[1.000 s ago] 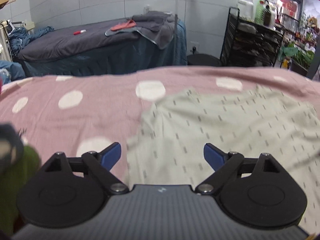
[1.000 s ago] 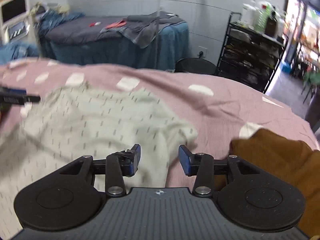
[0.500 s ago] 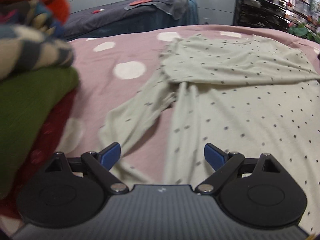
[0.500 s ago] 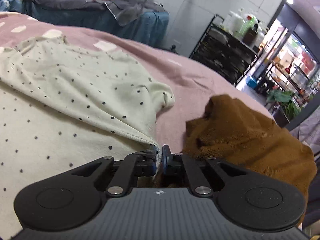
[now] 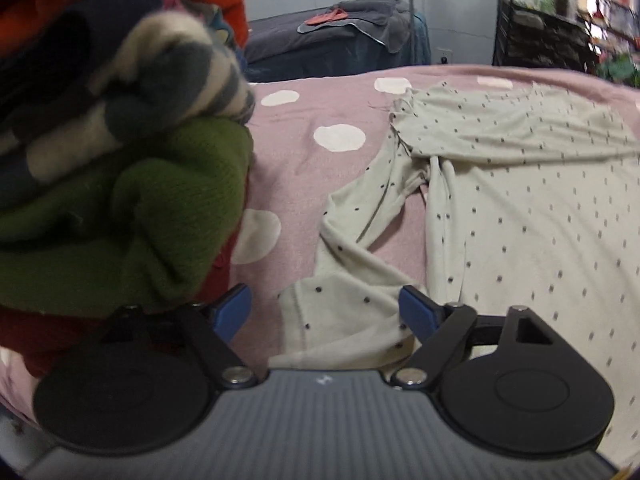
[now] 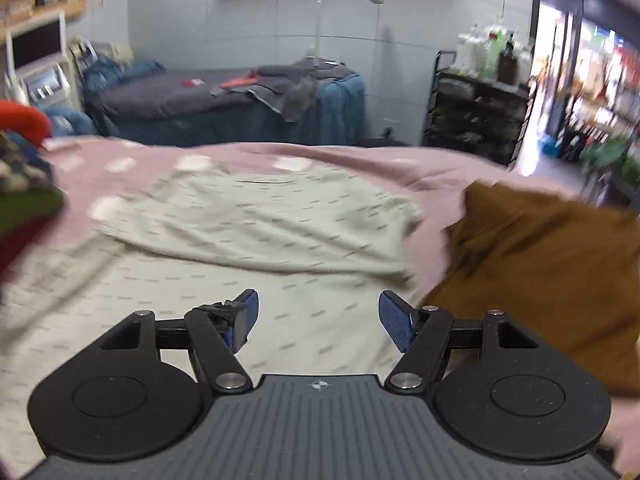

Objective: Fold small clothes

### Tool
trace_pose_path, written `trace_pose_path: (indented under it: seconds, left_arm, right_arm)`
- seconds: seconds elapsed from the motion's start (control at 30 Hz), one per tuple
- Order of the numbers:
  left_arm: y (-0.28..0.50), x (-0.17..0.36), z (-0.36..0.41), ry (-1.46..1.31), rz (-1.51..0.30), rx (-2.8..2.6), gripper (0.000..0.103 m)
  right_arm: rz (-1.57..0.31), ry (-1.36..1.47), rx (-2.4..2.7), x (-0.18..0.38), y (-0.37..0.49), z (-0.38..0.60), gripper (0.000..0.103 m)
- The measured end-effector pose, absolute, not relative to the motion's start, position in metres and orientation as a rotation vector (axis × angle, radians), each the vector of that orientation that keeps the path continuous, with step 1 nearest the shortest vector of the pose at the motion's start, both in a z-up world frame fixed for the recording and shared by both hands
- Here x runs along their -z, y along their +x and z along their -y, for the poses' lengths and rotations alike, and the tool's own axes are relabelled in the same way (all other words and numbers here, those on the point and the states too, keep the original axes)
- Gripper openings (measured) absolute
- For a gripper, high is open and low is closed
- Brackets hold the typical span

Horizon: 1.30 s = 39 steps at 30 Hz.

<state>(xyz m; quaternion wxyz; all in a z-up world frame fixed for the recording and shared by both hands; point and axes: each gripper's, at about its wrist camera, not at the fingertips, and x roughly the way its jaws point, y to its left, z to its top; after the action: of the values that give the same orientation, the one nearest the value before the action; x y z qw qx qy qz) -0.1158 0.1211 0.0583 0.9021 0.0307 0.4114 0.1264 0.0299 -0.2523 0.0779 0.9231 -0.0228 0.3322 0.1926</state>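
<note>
A pale cream shirt with small dark dots (image 5: pixel 520 216) lies spread on the pink spotted bedcover (image 5: pixel 296 184), its top part folded down over the body. Its left sleeve (image 5: pixel 352 264) trails toward my left gripper (image 5: pixel 324 312), which is open with the sleeve cuff lying between the fingers. In the right wrist view the same shirt (image 6: pixel 256 232) fills the middle. My right gripper (image 6: pixel 318 316) is open and empty just above the shirt's lower body.
A pile of clothes, green (image 5: pixel 120 216), striped and orange, stands close on the left. A brown garment (image 6: pixel 536 272) lies bunched on the right of the shirt. A second bed (image 6: pixel 224 108) and a black shelf rack (image 6: pixel 476 116) stand beyond.
My right gripper has opened, let go of the shirt edge and risen back over the shirt's body. My left gripper has moved closer to the sleeve cuff, still open.
</note>
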Motion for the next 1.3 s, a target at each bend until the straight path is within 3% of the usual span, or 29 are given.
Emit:
trace_pose_path:
  seconds: [0.07, 0.13, 0.2, 0.3, 0.43, 0.53, 0.57, 0.6, 0.63, 0.77, 1.13, 1.3]
  left_arm:
    - [-0.116, -0.053, -0.121, 0.074, -0.88, -0.251, 0.066]
    - [-0.114, -0.048, -0.125, 0.031, -0.904, -0.256, 0.062]
    - [-0.115, -0.044, -0.133, -0.054, -0.894, -0.253, 0.062]
    - [-0.111, -0.028, -0.144, -0.123, -0.901, -0.304, 0.073]
    - [-0.112, -0.017, -0.147, -0.172, -0.896, -0.299, 0.07]
    - [-0.114, -0.017, -0.146, -0.18, -0.878, -0.278, 0.05]
    - [-0.114, -0.018, -0.146, -0.187, -0.873, -0.284, 0.029]
    - [-0.114, -0.02, -0.147, -0.203, -0.871, -0.28, 0.015]
    - [-0.113, -0.024, -0.149, -0.236, -0.866, -0.269, 0.01]
    - [-0.117, -0.062, -0.143, -0.207, -0.727, -0.306, 0.01]
    - [-0.12, -0.246, -0.111, 0.095, -0.129, -0.387, 0.009]
    - [-0.113, -0.297, -0.107, 0.08, -0.011, -0.365, 0.009]
  right_arm:
    - [-0.703, -0.023, -0.421, -0.071, 0.017, 0.247, 0.103]
    - [-0.722, -0.039, -0.432, -0.062, 0.006, 0.237, 0.103]
    - [-0.737, -0.059, -0.434, -0.055, -0.001, 0.232, 0.103]
    - [-0.756, -0.071, -0.445, -0.049, -0.007, 0.228, 0.103]
    - [-0.769, -0.066, -0.445, -0.045, -0.012, 0.227, 0.103]
    - [-0.767, -0.058, -0.444, -0.045, -0.015, 0.227, 0.103]
    - [-0.769, -0.053, -0.443, -0.044, -0.015, 0.227, 0.103]
    - [-0.774, -0.047, -0.443, -0.043, -0.014, 0.226, 0.103]
    - [-0.779, -0.043, -0.443, -0.041, -0.014, 0.226, 0.103]
    - [-0.781, -0.036, -0.439, -0.041, -0.016, 0.228, 0.103]
    - [-0.79, 0.017, -0.431, -0.038, -0.019, 0.235, 0.103]
    - [-0.786, 0.036, -0.43, -0.039, -0.021, 0.238, 0.103]
